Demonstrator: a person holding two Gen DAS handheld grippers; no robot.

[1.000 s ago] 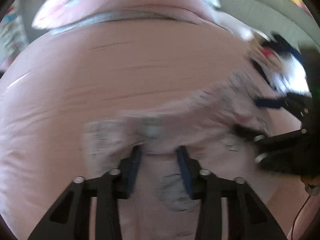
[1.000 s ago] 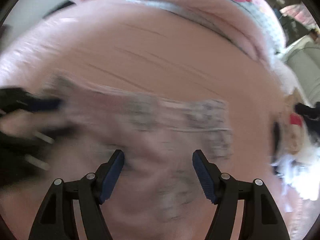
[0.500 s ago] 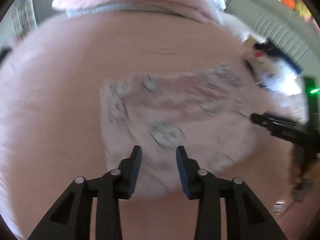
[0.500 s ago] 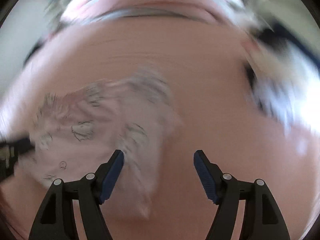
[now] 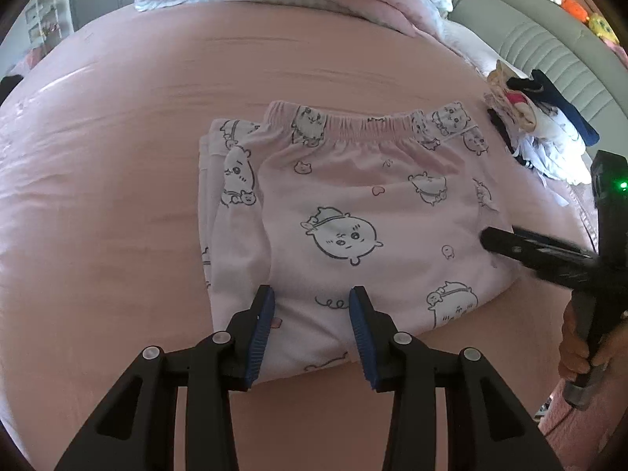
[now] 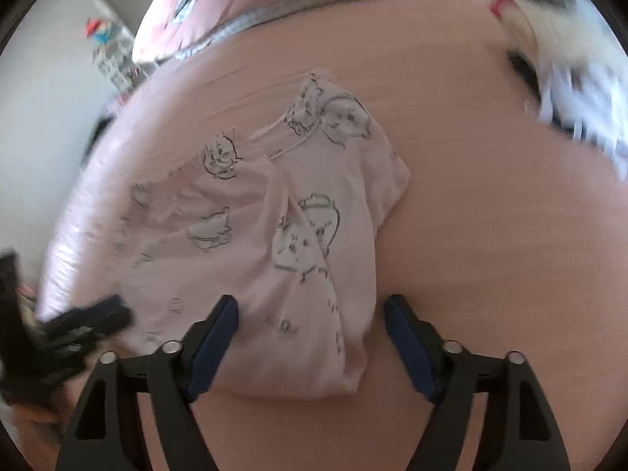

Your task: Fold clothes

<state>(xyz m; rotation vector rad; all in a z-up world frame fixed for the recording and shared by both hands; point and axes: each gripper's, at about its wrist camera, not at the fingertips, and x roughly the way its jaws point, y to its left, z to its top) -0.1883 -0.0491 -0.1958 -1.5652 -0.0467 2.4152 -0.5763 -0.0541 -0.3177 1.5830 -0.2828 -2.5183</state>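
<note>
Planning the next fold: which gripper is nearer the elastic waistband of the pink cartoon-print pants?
Right. The right gripper reaches in at the pants' side edge, nearer the elastic waistband; the left gripper hovers at the opposite hem.

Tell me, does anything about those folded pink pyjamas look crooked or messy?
Slightly: the pink cartoon-print pyjama trousers aren't folded squarely. A lower layer juts out past the left edge, beside the elastic waistband.
</note>
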